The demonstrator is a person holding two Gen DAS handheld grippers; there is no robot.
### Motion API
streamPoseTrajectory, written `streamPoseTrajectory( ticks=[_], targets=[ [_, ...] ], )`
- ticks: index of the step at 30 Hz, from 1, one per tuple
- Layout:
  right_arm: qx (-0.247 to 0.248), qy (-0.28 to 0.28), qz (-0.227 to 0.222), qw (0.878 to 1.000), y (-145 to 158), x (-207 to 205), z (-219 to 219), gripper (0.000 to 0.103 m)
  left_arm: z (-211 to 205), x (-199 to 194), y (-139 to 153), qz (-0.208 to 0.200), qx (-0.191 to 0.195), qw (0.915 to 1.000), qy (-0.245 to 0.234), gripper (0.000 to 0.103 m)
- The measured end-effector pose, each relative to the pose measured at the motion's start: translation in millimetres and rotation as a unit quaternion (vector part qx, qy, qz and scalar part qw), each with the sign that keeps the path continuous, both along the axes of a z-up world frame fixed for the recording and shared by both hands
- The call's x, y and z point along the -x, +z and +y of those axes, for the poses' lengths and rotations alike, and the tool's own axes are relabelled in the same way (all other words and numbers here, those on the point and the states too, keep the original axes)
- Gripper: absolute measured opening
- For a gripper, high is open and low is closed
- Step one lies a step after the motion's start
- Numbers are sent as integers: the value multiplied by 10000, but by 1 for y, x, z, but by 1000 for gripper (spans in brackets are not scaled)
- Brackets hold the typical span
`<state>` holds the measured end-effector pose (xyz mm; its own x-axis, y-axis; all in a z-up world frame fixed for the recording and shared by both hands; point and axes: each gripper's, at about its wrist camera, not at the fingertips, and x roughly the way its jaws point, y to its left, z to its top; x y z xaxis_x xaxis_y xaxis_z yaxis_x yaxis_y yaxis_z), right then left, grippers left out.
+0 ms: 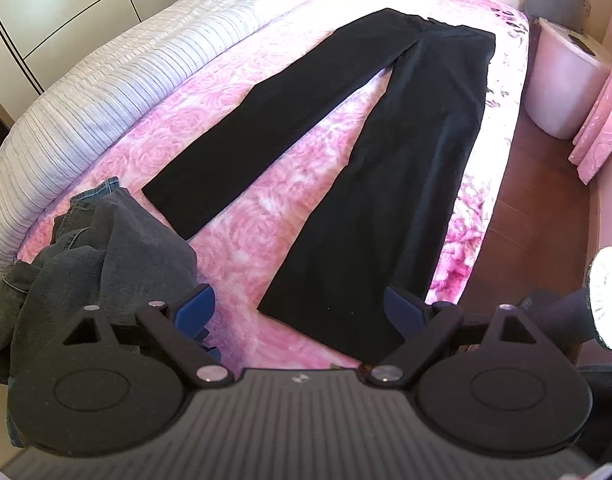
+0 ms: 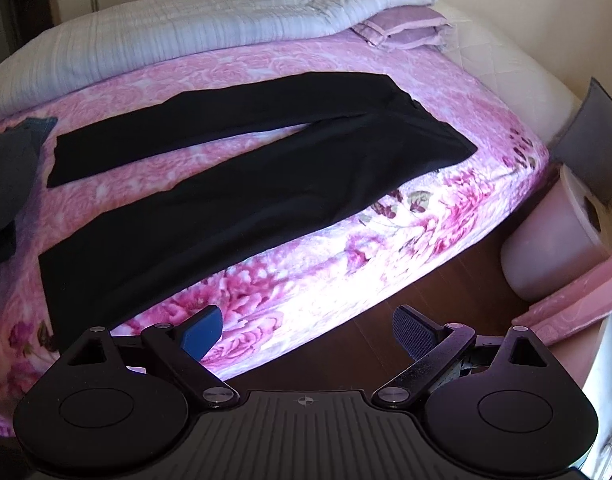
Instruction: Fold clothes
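Lying flat on the pink floral bedspread (image 1: 234, 128), the black trousers (image 1: 386, 140) have both legs spread in a narrow V. Their long axis runs from the waistband at the far end, toward the pillow end of the bed, down to the two hems at the near end. In the right wrist view the trousers (image 2: 246, 168) run along the side edge of the mattress, and the nearer leg follows that edge closely, with only a thin strip of bedspread (image 2: 346, 264) before the drop to the dark wooden floor (image 2: 446, 292).

The left gripper (image 1: 302, 312) hangs over the near end of the bed with its blue pads wide apart and nothing between them; the hem of the nearer leg lies just below and ahead of it. The right gripper (image 2: 306, 332) is likewise released and empty, hovering over the side of the mattress and the floor beside it.

A heap of dark denim clothes (image 1: 106, 248) sits at the near left, close to the hem of the farther leg. A rolled white quilt (image 1: 106, 80) bounds the far side of the bed. Between the legs, and between trousers and quilt, bare bedspread lies open. A pale tub (image 2: 554, 248) stands on the floor by the bed's side.
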<state>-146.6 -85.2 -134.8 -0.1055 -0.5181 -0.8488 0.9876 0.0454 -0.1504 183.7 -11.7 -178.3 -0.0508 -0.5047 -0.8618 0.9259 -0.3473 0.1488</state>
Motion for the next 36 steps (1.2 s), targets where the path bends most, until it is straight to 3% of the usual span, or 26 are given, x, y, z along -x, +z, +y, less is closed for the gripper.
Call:
streamPoseTrajectory(
  ticks=[7, 16, 26, 31, 36],
  targets=[
    [-212, 355, -56, 9991, -13, -13, 6, 95, 3, 7, -7, 2, -106, 9999, -130, 90],
    [-223, 70, -72, 9997, -10, 2, 9, 95, -7, 12, -14, 8, -133, 9996, -254, 90],
    [59, 121, 157, 9998, -12, 81, -28, 95, -26, 78, -31, -241, 280, 9986, -383, 90],
    [176, 963, 546, 9937, -30, 138, -69, 95, -25, 146, -60, -1068, 405, 9908, -730, 90],
    [74, 2030, 866, 9753, -50, 191, -109, 94, -14, 200, -97, -1553, 267, 9826, -985, 89]
  ],
)
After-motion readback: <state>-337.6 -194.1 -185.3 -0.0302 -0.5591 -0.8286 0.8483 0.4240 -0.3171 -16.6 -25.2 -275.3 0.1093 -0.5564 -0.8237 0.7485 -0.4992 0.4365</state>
